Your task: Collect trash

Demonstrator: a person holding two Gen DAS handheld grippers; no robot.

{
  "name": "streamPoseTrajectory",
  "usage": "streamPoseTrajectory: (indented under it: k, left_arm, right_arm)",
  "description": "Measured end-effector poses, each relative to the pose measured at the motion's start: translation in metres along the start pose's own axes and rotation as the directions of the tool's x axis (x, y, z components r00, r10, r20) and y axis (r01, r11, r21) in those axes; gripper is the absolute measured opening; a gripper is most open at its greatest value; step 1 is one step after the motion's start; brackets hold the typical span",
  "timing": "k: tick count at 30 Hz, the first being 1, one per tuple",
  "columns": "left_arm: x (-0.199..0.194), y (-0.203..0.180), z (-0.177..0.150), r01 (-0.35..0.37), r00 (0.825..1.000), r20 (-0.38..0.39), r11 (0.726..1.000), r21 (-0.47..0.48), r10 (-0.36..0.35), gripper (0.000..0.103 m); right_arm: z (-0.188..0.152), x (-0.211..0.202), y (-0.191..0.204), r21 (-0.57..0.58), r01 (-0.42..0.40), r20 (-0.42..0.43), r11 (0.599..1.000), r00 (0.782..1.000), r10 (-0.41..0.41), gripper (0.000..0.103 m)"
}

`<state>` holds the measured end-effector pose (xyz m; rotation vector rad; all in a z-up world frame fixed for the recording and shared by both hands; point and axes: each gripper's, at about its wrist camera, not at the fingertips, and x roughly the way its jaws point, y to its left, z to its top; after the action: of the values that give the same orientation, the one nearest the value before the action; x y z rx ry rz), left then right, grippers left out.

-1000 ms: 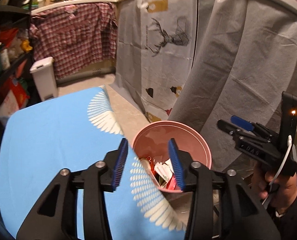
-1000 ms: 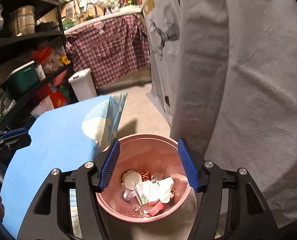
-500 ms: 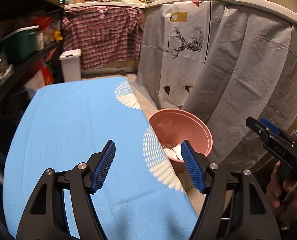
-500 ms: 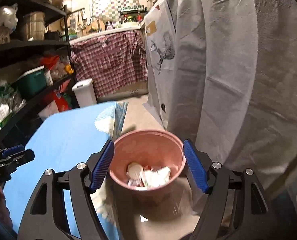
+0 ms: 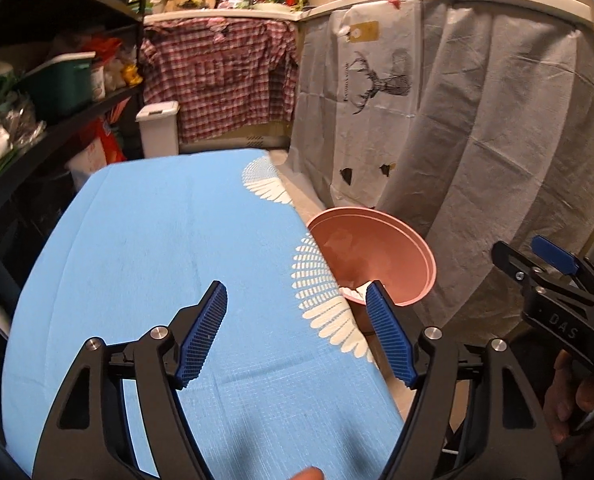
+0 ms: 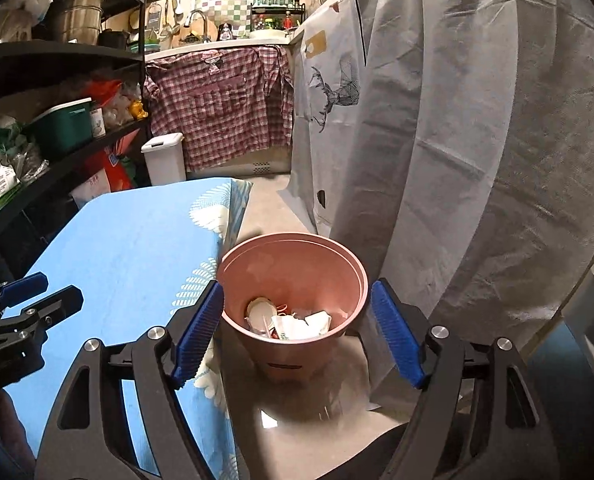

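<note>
Both jaws have just been opening and hold nothing—left gripper [image 5: 297, 336], right gripper [image 6: 297, 330]—so scan the blue tablecloth [image 5: 157, 248] before leaving the pink bin [image 6: 293, 280].

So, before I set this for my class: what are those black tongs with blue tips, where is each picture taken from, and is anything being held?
They are hand-held grippers, one in each of a person's hands, each carrying a camera that looks along its two fingers. One view looks from the left gripper over a blue tablecloth; the other looks from the right gripper down at a pink bin on the floor beside the table, holding paper scraps. Both grippers' jaws have just been opening, with nothing gripped between them. No trash shows on the visible cloth.
</note>
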<state>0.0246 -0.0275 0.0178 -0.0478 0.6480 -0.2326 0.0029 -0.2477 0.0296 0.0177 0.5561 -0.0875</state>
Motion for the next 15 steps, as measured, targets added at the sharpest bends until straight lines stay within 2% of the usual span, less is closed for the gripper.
streamPoseTrajectory:
  k: [3,15]
  left_arm:
    - [0.0046,0.0047,-0.0004,-0.005,1.000,-0.016,1.000,-0.028,0.004,0.070]
    - [0.0111,0.0031,-0.0030,-0.009,0.999,-0.033,0.999,-0.037,0.008,0.070]
  right_arm:
    - [0.0000,0.0017,-0.0004,0.001,0.000,-0.003,1.000,1.000,0.000,0.075]
    - [0.0019,0.0075,-0.0003,0.002,-0.004,-0.016,1.000,1.000,0.004,0.076]
